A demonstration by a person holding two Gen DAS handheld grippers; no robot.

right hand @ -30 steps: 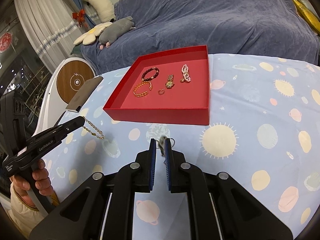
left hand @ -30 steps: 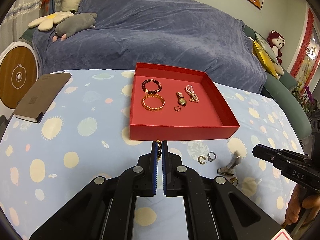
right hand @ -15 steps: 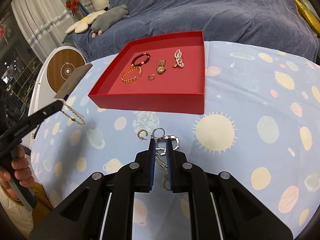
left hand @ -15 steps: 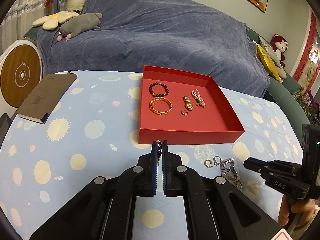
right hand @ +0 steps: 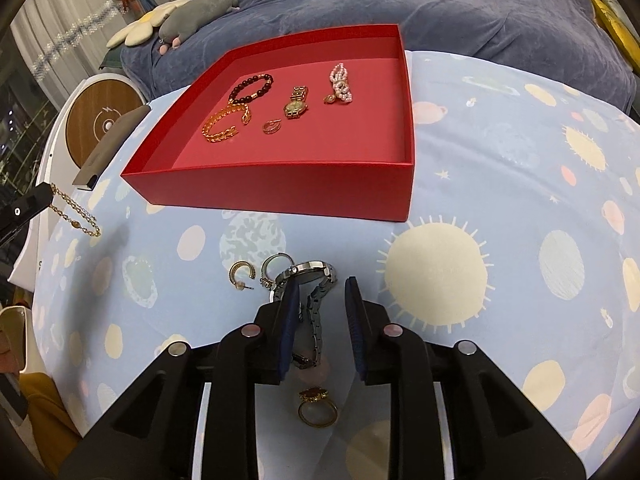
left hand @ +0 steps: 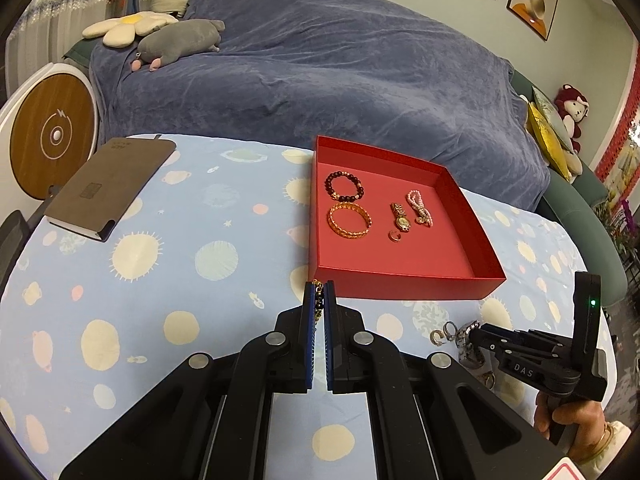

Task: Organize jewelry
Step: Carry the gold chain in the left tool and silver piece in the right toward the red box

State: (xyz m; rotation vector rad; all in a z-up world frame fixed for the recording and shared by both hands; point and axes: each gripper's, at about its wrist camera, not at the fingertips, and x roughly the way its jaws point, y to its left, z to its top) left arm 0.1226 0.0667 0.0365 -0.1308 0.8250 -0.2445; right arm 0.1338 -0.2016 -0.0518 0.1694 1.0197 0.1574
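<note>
The left gripper (left hand: 319, 300) has its blue-padded fingers (left hand: 308, 312) pressed nearly together on a thin gold chain (right hand: 74, 212), which hangs from the tips above the desk (left hand: 160, 280) (in the right wrist view it dangles free, casting a shadow on the cloth). The right gripper (right hand: 322, 300) has its fingers (right hand: 290, 312) spread apart and holds nothing; they sit low over a silver watch (right hand: 310, 274), whose round face lies just ahead of the tips while its metal band runs back between them. Whether the left pad touches the band cannot be told. Just left of the watch lie a silver hoop (right hand: 274, 264) and a gold hoop (right hand: 241, 274), side by side. Behind the fingers, nearer the camera, lies a gold ring (right hand: 317, 408) with a reddish stone. Beyond all this, a shallow red box (right hand: 280, 188) rests on the desk, which is covered in a pale blue cloth printed with suns and planets. Inside the box, laid out apart from one another, are a dark bead bracelet (right hand: 251, 89), a gold bracelet (right hand: 224, 124), a small earring (right hand: 272, 126), a gold watch (right hand: 296, 104) and a pink bead bracelet (right hand: 341, 84). At the desk's far left corner lies a brown notebook (left hand: 108, 186). Behind the desk stands a sofa under a blue cover (left hand: 320, 60).
</note>
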